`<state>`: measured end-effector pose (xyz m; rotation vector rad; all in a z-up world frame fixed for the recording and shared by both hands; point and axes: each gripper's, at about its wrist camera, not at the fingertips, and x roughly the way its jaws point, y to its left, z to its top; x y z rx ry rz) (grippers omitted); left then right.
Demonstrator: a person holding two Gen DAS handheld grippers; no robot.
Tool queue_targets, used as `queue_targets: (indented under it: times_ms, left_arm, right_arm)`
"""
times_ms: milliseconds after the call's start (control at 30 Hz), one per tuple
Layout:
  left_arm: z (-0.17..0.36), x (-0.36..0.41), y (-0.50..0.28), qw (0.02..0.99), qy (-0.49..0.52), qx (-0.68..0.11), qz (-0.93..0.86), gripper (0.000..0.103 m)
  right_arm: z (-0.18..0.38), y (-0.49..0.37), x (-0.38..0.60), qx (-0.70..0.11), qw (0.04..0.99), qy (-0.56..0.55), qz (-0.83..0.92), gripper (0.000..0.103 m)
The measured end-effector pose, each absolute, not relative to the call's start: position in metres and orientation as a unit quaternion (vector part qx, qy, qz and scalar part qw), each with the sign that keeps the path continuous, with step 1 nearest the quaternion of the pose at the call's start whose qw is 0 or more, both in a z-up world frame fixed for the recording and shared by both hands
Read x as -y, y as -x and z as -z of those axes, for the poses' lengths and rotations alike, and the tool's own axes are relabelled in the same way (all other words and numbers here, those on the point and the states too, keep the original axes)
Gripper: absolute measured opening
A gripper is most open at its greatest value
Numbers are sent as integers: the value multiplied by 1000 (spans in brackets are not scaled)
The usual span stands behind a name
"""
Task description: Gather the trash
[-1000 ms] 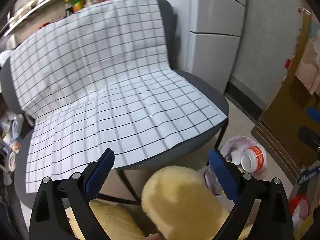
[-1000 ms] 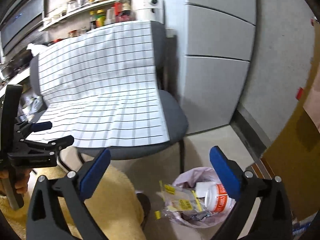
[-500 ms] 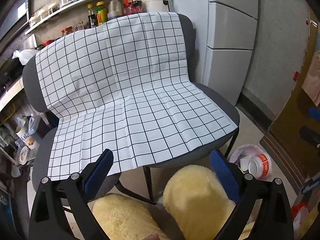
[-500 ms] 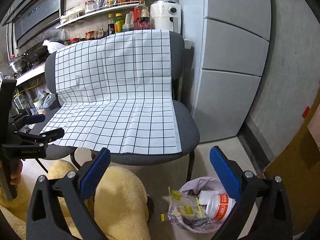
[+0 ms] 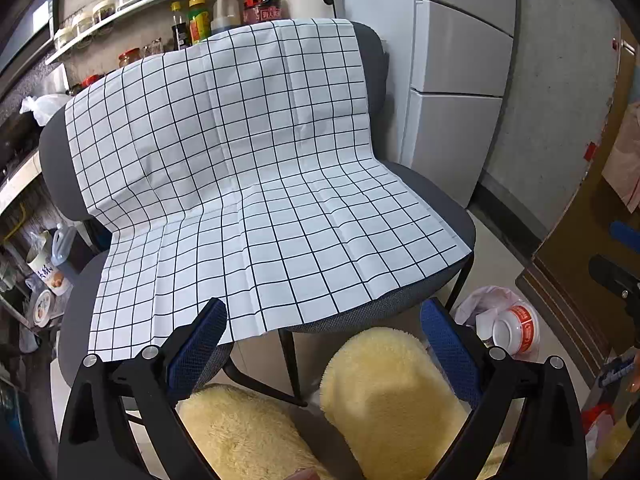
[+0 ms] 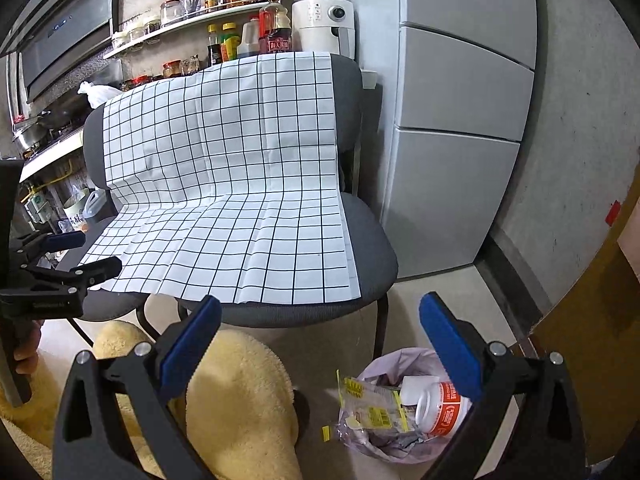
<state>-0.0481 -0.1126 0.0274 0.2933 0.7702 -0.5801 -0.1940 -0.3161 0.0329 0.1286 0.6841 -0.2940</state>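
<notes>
Both grippers have pulled back and tilted up since a moment ago, so more of the chair (image 5: pixel 424 200) and kitchen shelf (image 6: pixel 188 20) shows. A white grid-patterned cloth (image 5: pixel 256 184) drapes the chair. Beside its right legs, on the floor, sits a trash bag (image 6: pixel 384 450), open, holding a white jar with an orange label (image 6: pixel 440 404) and crumpled clear wrappers (image 6: pixel 370 408). The left gripper (image 5: pixel 324 340) and right gripper (image 6: pixel 320 336) both gape wide, holding nothing.
</notes>
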Motion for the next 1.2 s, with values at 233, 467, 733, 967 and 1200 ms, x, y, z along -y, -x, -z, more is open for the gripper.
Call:
queue_targets:
  times_ms: [233, 467, 733, 967, 1200]
  left_arm:
    - [-28, 110, 46, 877, -136, -369, 275, 96]
    - [-28, 108, 44, 878, -133, -371, 273, 96]
    - [-26, 107, 44, 876, -133, -374, 274, 96]
    - [-25, 107, 44, 876, -133, -375, 274, 96]
    - [-24, 108, 44, 875, -134, -376, 274, 96]
  right_arm:
    - [-31, 194, 319, -337, 928, -64, 144, 97]
    - [-29, 193, 321, -338, 928, -66, 144, 97]
    - [-28, 193, 322, -338, 928, -68, 143, 97]
    - [-26, 192, 323, -340, 927, -70, 144, 97]
    - [-25, 192, 325, -341, 926, -73, 145, 97]
